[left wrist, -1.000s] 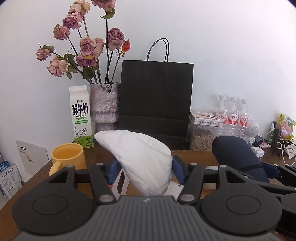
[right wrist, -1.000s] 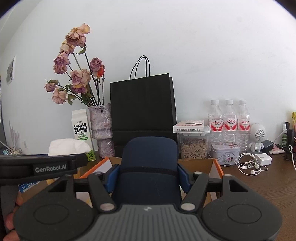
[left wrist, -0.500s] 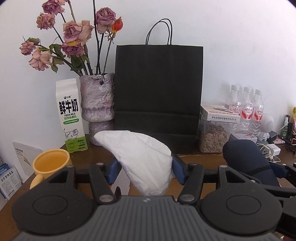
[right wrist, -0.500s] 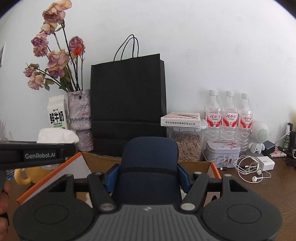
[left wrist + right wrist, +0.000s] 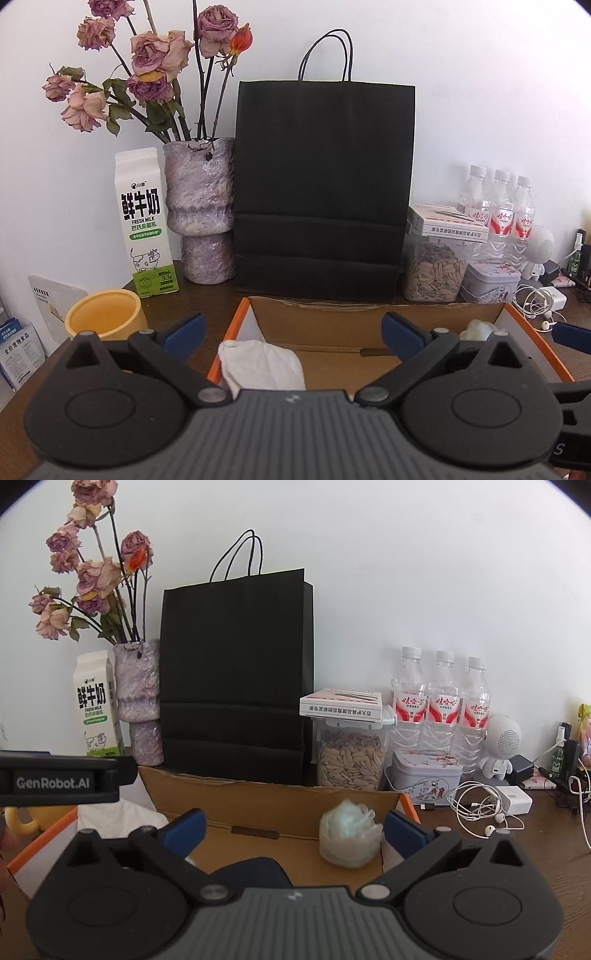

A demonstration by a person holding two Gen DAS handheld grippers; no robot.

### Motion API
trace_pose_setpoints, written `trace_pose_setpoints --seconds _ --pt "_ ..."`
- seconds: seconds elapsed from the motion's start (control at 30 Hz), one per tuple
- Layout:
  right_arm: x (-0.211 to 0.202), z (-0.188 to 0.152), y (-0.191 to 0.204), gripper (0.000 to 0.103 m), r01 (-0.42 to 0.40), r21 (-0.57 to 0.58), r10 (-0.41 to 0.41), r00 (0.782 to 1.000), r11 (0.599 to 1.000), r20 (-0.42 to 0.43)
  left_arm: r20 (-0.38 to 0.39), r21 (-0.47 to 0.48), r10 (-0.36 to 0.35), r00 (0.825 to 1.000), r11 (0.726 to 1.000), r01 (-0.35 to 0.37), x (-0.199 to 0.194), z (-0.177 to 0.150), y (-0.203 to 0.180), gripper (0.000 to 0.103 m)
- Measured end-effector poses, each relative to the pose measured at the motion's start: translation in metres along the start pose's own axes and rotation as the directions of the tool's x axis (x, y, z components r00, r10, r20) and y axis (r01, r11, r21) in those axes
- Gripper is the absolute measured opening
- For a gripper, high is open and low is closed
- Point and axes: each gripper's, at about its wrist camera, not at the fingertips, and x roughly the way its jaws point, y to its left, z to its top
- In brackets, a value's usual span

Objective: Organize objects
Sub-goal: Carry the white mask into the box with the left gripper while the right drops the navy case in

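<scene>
1. The left tongs (image 5: 291,330) are shown spread wide, their jaws just opened. The crumpled white cloth bundle (image 5: 262,363), clamped between them a second earlier, now lies free below and between the blue pads, inside the shallow cardboard box with orange edges (image 5: 373,314).
2. The right tongs (image 5: 293,827) are likewise parted, their jaws just opened. The dark navy rounded pouch (image 5: 251,871), gripped a second earlier, now rests low between the pads on the box floor.
3. A pale green wrapped ball (image 5: 349,836) is seen just inside the right pad, in the same box.
4. Beyond the tongs, a black paper carrier bag (image 5: 325,184) stands upright on the dark wooden desk (image 5: 535,853).
5. Both releases are judged complete: two items are stowed, so withdrawal and a fresh pick are probably called for.
</scene>
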Motion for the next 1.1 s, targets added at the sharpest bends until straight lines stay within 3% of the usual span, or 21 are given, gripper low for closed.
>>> trace_pose_setpoints --seconds 0.33,0.57,1.1 --pt "-0.012 0.003 0.003 0.103 -0.019 0.003 0.019 1.000 1.000 0.012 -0.006 -0.010 -0.021 1.000 1.000 0.021 -0.012 0.004 0.003 0.103" --pt "-0.047 0.006 0.005 0.103 -0.031 0.001 0.030 0.997 1.000 0.067 0.044 -0.020 -0.026 0.999 0.999 0.027 -0.049 0.004 0.010 0.103" --pt "-0.146 -0.018 0.019 0.103 -0.050 0.015 0.048 0.995 0.999 0.090 0.032 -0.017 -0.074 0.997 0.997 0.074 -0.134 -0.020 0.007 0.103"
